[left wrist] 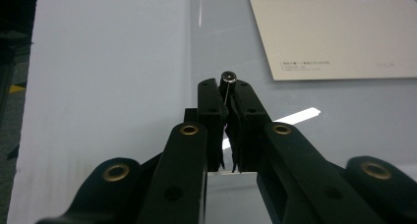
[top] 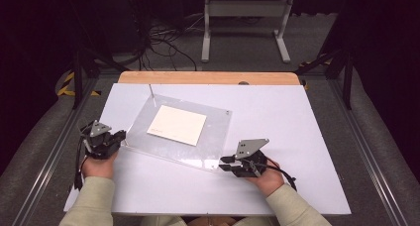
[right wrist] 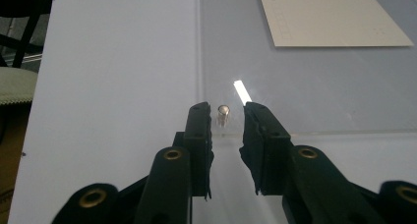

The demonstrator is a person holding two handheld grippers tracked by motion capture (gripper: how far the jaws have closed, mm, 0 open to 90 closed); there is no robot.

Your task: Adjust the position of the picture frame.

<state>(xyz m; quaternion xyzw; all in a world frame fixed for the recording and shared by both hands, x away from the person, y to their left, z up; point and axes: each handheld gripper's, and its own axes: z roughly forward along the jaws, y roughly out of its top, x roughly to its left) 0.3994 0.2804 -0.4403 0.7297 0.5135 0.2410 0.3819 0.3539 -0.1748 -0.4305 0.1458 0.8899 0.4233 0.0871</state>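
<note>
Counts: one clear acrylic sheet (top: 218,137), one cream paper card (top: 177,124) on it, two small metal corner studs.
Sheet: transparent, rectangular, flat on white table (top: 307,137), centre-left.
Left gripper (left wrist: 228,94): closed tight on dark-capped stud (left wrist: 228,77).
Right gripper (right wrist: 227,117): narrowly parted around silver stud (right wrist: 223,111), not pressing.

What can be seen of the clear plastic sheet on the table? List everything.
The clear sheet is a see-through rectangular panel, acrylic by its look, lying flat and turned askew on the white table. A cream card with small print shows in its middle. Small metal pegs stand at its corners. The left tongs are shut on the peg at the near left corner; the right tongs stand open around the peg at the near right corner. Ceiling light glares off the glossy surface.
</note>
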